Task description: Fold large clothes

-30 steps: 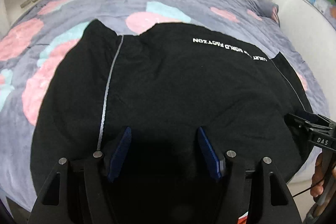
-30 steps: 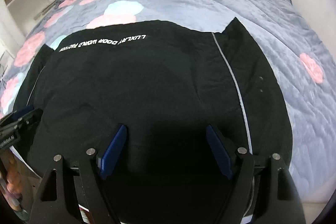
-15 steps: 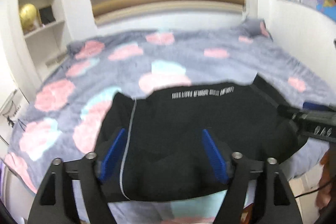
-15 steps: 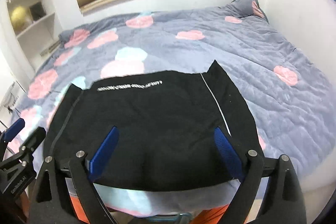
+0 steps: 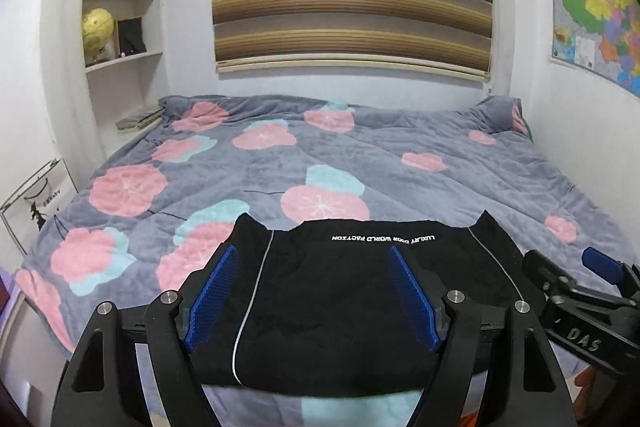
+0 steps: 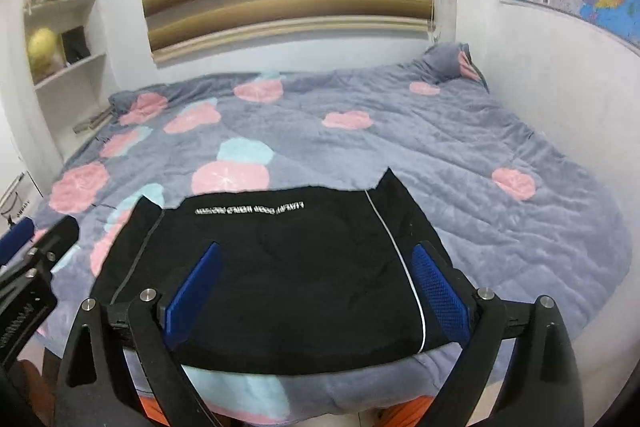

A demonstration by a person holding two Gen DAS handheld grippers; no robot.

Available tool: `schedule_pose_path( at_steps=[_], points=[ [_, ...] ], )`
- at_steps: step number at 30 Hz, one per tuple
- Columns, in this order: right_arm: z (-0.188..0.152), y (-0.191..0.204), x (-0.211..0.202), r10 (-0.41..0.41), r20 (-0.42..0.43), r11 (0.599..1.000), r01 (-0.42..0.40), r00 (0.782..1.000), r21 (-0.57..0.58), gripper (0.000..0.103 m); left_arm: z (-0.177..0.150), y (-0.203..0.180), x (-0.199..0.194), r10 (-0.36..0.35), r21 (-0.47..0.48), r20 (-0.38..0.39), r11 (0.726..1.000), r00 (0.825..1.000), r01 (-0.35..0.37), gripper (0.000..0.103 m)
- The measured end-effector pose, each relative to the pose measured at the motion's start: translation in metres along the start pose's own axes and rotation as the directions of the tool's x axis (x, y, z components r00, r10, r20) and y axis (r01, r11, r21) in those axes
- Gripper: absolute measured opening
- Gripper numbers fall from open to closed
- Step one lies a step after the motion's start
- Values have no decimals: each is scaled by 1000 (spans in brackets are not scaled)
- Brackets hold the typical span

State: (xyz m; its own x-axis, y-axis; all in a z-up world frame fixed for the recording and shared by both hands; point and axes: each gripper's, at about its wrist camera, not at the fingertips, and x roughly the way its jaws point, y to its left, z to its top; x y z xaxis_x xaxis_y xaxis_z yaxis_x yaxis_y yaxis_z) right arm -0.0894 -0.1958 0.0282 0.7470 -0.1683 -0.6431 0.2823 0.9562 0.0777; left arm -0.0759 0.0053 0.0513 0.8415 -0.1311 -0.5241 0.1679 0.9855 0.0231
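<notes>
In the left wrist view, the black garment (image 5: pixel 340 307) is seen folded on the bed (image 5: pixel 440 155) beneath the left gripper (image 5: pixel 312 297), whose jaws have just been opening, empty.

In the right wrist view, the right gripper (image 6: pixel 316 293) is likewise held spread and empty above it; further folding may be left.

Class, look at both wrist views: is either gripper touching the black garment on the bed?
Apart. In the left wrist view the left gripper is raised above the black garment, open and empty; the right wrist view shows the right gripper likewise.
</notes>
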Motion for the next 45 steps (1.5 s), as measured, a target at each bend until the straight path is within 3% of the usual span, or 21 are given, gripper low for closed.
schedule_pose_path(
  at_steps=[6, 18, 45],
  points=[
    [-9, 4, 26, 29, -85, 1000, -29, 996, 5, 97, -6, -5, 19, -8, 11, -67, 1000, 998, 8, 79],
    [-12, 10, 48, 29, -124, 999, -32, 992, -18, 97, -14, 5, 55, -16, -18, -170, 1000, 985, 13, 79],
    [-19, 17, 56, 51, -160, 998, -57, 986, -33, 97, -22, 6, 71, -26, -4, -216, 1000, 976, 26, 79]
  ],
)
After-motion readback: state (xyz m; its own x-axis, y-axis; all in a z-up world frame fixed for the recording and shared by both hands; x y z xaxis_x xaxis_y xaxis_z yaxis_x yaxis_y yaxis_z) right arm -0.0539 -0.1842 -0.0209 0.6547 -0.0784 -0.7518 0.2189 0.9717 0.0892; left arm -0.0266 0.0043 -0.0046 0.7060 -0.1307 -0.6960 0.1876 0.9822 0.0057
